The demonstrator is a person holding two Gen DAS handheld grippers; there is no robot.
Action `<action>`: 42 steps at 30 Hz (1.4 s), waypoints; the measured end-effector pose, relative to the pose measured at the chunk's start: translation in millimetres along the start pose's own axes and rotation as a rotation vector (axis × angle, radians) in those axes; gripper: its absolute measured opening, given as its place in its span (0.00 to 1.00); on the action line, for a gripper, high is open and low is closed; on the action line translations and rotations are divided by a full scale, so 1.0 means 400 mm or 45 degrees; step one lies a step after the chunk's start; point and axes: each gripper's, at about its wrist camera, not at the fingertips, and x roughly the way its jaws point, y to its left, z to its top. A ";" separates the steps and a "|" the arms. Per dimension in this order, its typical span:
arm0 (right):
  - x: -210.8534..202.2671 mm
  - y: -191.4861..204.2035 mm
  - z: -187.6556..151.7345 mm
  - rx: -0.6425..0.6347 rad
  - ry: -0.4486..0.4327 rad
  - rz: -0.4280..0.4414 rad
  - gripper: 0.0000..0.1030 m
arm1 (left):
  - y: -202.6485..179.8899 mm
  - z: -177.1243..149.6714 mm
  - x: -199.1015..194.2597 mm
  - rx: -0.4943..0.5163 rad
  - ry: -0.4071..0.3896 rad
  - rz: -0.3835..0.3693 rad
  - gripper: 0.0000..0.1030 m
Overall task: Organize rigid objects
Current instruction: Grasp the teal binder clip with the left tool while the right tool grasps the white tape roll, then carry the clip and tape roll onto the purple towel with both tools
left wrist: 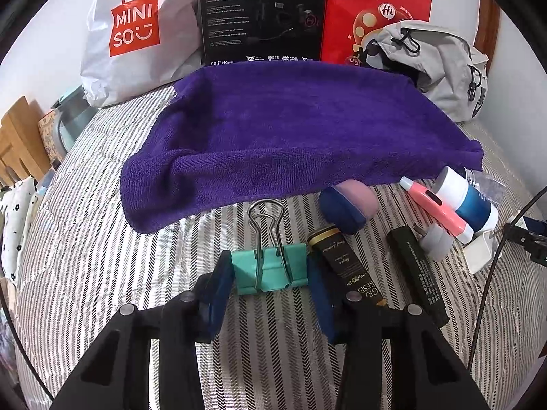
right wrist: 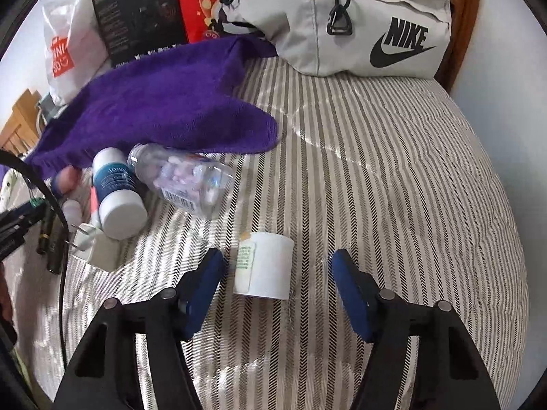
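Note:
A teal binder clip [left wrist: 273,266] with steel handles lies on the striped bedcover [left wrist: 102,239]. My left gripper [left wrist: 268,277] is shut on it, a blue pad against each side. To its right lie two black tubes [left wrist: 348,266] [left wrist: 417,273], a navy and pink object [left wrist: 345,205], a pink and white pen-like device [left wrist: 434,205] and a white and blue bottle [left wrist: 468,201]. In the right wrist view a small white jar [right wrist: 263,263] lies on its side between the fingers of my open right gripper [right wrist: 278,270], nearer the left finger. A clear pill bottle [right wrist: 184,181] lies beyond.
A purple towel [left wrist: 290,130] is spread across the middle of the bed. Behind it stand a white shopping bag [left wrist: 136,30], a black box [left wrist: 263,13], a red bag [left wrist: 372,7] and a grey backpack [right wrist: 359,20]. A white charger plug [right wrist: 94,246] lies by the bottles.

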 end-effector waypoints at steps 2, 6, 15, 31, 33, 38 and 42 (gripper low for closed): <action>-0.001 0.003 -0.002 -0.022 -0.004 0.000 0.56 | -0.001 0.002 0.000 -0.002 0.001 -0.001 0.40; -0.006 -0.005 0.002 -0.031 -0.006 0.012 0.38 | -0.001 0.002 0.000 -0.007 -0.003 0.000 0.40; -0.036 -0.032 0.009 -0.040 0.013 0.043 0.28 | 0.019 0.007 -0.017 -0.047 0.014 -0.048 0.40; -0.151 0.043 0.155 -0.169 -0.137 0.185 0.28 | 0.056 0.130 -0.136 -0.078 -0.093 -0.019 0.40; -0.164 0.059 0.177 -0.206 -0.162 0.165 0.28 | 0.064 0.157 -0.140 -0.068 -0.108 -0.008 0.40; -0.161 0.089 0.239 -0.241 -0.195 0.195 0.28 | 0.093 0.224 -0.122 -0.078 -0.117 -0.027 0.40; -0.127 0.106 0.288 -0.237 -0.189 0.232 0.28 | 0.110 0.269 -0.089 -0.099 -0.112 -0.053 0.40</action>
